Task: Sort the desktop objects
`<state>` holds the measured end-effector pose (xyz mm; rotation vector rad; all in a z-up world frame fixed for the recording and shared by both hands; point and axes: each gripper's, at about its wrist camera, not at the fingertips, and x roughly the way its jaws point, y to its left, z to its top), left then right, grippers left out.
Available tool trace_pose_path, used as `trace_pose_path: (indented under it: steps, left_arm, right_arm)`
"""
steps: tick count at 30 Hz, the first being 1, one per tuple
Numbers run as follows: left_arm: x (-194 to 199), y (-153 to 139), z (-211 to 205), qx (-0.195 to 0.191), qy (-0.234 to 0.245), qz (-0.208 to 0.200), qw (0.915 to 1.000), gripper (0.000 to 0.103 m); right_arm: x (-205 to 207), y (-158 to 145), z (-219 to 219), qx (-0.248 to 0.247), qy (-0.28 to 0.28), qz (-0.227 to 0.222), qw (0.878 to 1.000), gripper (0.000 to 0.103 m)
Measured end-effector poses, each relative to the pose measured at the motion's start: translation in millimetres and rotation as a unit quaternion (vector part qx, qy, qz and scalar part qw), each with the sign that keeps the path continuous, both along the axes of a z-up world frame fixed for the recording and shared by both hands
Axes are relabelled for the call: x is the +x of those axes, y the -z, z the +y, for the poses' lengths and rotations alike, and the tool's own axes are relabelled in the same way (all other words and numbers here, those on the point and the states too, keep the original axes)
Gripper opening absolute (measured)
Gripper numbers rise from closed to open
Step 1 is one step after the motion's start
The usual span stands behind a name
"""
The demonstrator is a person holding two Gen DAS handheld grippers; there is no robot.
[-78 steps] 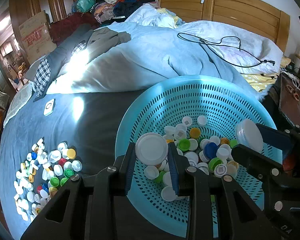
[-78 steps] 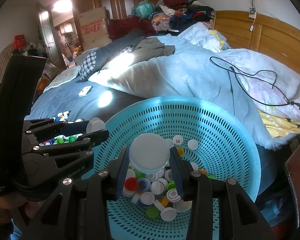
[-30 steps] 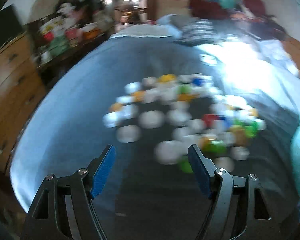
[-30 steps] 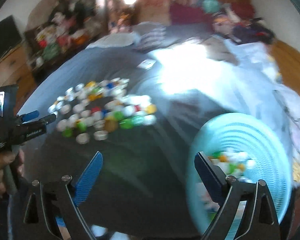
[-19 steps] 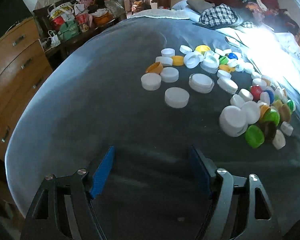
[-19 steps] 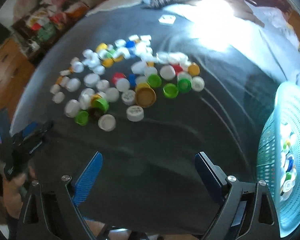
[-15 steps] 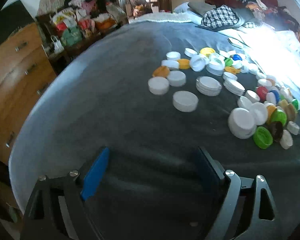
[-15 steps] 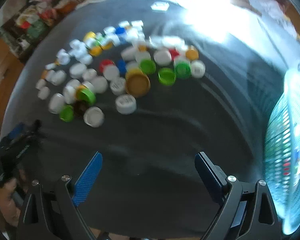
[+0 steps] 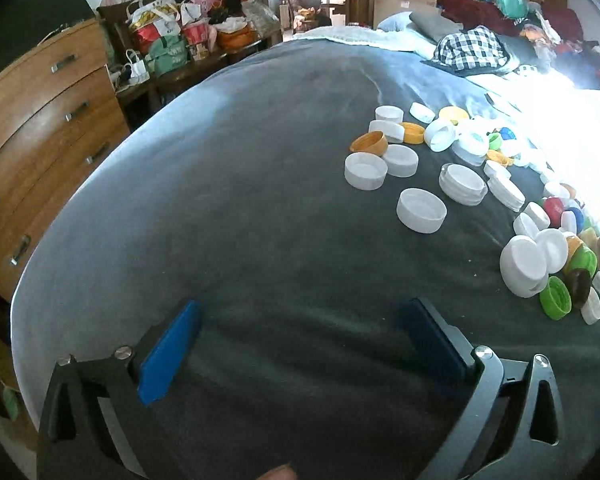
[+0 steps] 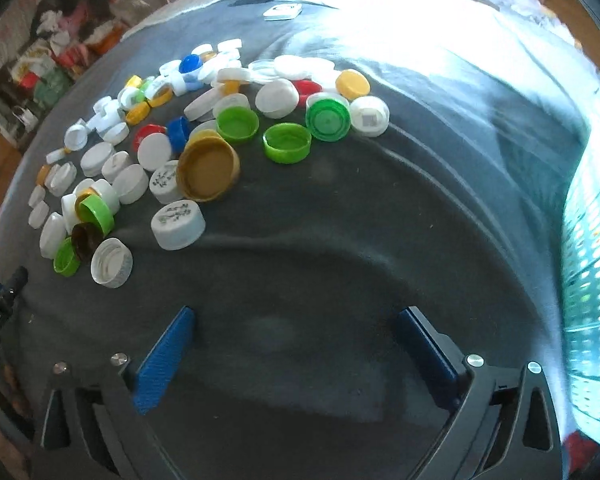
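Many loose bottle caps (image 10: pixel 204 128) in white, green, yellow, red and blue lie scattered on the dark grey bedspread (image 10: pixel 340 248); they also show in the left wrist view (image 9: pixel 460 184). My left gripper (image 9: pixel 300 316) is open and empty, low over bare bedspread, with the nearest white cap (image 9: pixel 421 210) ahead to the right. My right gripper (image 10: pixel 296 320) is open and empty, near a white printed cap (image 10: pixel 177 225) and a large gold cap (image 10: pixel 208 168). The blue perforated basket (image 10: pixel 592 240) is at the right edge. The left gripper's tip (image 10: pixel 0 300) shows at the far left.
A wooden chest of drawers (image 9: pixel 32 132) stands left of the bed. Bags and clutter (image 9: pixel 188 36) are piled beyond it. A plaid cloth (image 9: pixel 472 52) and a small white device (image 10: pixel 283 11) lie at the far end of the bed.
Both grippers let go of their large white lids over the basket and swung left to the cap pile. Both now stand open and lower, closer to the caps.
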<state>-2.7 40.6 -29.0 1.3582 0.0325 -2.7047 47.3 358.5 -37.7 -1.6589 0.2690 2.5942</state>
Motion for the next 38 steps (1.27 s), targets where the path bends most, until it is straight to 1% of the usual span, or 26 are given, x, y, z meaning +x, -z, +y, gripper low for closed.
trace_pose_path:
  steps: [1, 3, 7, 12, 15, 18, 23, 26, 30, 38]
  left_arm:
    - [-1.4, -0.4, 0.2, 0.002, -0.004, -0.005, 1.0000, 0.101]
    - [-3.2, 0.0, 1.1, 0.016, -0.036, -0.014, 0.9991, 0.101]
    - [-5.1, 1.6, 7.2, 0.010, -0.078, -0.013, 0.9968, 0.102]
    - [-8.3, 5.0, 0.7, 0.029, -0.072, -0.014, 0.9969, 0.102]
    - [-11.0, 4.7, 0.3, 0.029, -0.073, -0.012, 0.9969, 0.102]
    - [-12.7, 5.2, 0.8, 0.027, -0.074, -0.009, 0.9968, 0.102]
    - [-10.1, 6.0, 2.4, 0.026, -0.077, -0.003, 0.9967, 0.102]
    - [-10.5, 6.4, 2.4, 0.026, -0.079, -0.001, 0.9966, 0.102]
    - [-11.2, 7.1, 2.7, 0.025, -0.081, 0.000, 0.9964, 0.102]
    - [-11.2, 7.7, 1.7, 0.027, -0.079, 0.003, 0.9965, 0.102]
  right_arm:
    - [0.5, 0.7, -0.6, 0.000, -0.003, 0.004, 1.000, 0.103]
    - [2.8, 1.2, -0.4, 0.000, -0.020, 0.016, 1.000, 0.103]
    - [3.5, 3.1, 2.9, -0.009, -0.048, 0.025, 0.999, 0.103]
    - [5.5, 4.8, 5.3, -0.021, -0.064, 0.033, 0.997, 0.103]
    - [10.6, 5.5, 8.3, -0.029, -0.058, 0.048, 0.997, 0.103]
    - [18.2, 6.1, 11.8, -0.038, -0.057, 0.074, 0.995, 0.103]
    - [15.7, 7.9, 8.9, -0.014, -0.091, 0.099, 0.991, 0.103]
    - [7.8, 8.7, 7.4, -0.006, -0.102, 0.102, 0.990, 0.103]
    - [0.4, 11.4, 7.2, -0.003, -0.101, 0.112, 0.989, 0.103]
    - [2.5, 12.8, 7.7, -0.001, -0.095, 0.124, 0.988, 0.103]
